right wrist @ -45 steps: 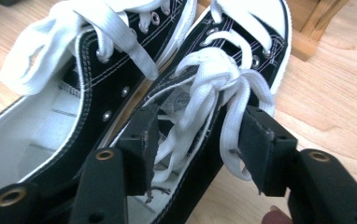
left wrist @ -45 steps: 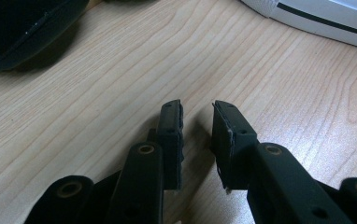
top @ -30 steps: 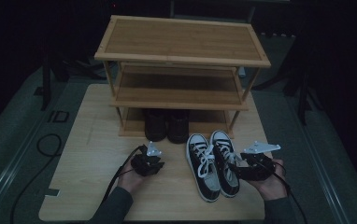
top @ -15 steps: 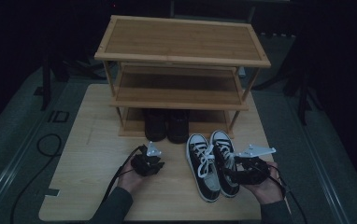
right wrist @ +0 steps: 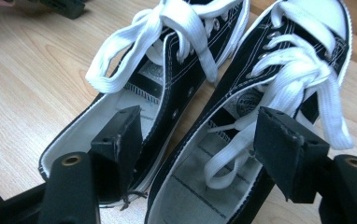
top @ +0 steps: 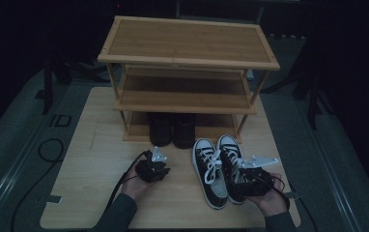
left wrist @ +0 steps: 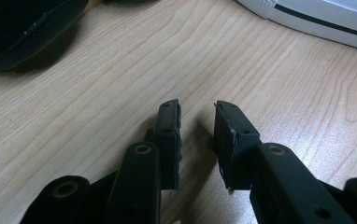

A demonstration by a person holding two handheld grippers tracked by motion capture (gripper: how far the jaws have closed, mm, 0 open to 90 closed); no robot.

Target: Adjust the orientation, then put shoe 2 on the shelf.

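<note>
A pair of black sneakers with white laces stands on the wooden table (top: 91, 145), the left one (top: 210, 176) beside the right one (top: 230, 153). My right gripper (top: 246, 180) hangs over their heels, open. In the right gripper view (right wrist: 200, 114) one jaw is inside the left sneaker (right wrist: 186, 88) and the other is over the right sneaker (right wrist: 284, 56). The shoes' inner walls lie between the jaws, unpressed, and the jaws have just been opening. My left gripper (top: 156, 170) rests low over bare wood, left of the sneakers. Its jaws (left wrist: 197, 105) stand a little apart with nothing between them.
A three-tier bamboo shoe rack (top: 187, 43) stands at the back of the table. A pair of dark shoes (top: 173, 129) sits on its lowest level; one of them (left wrist: 22, 28) shows near my left gripper. Cables trail off the table's left front.
My right gripper has slid a little to the left, onto the sneakers' heels, and its jaws stand slightly wider. The left gripper has stayed put.
</note>
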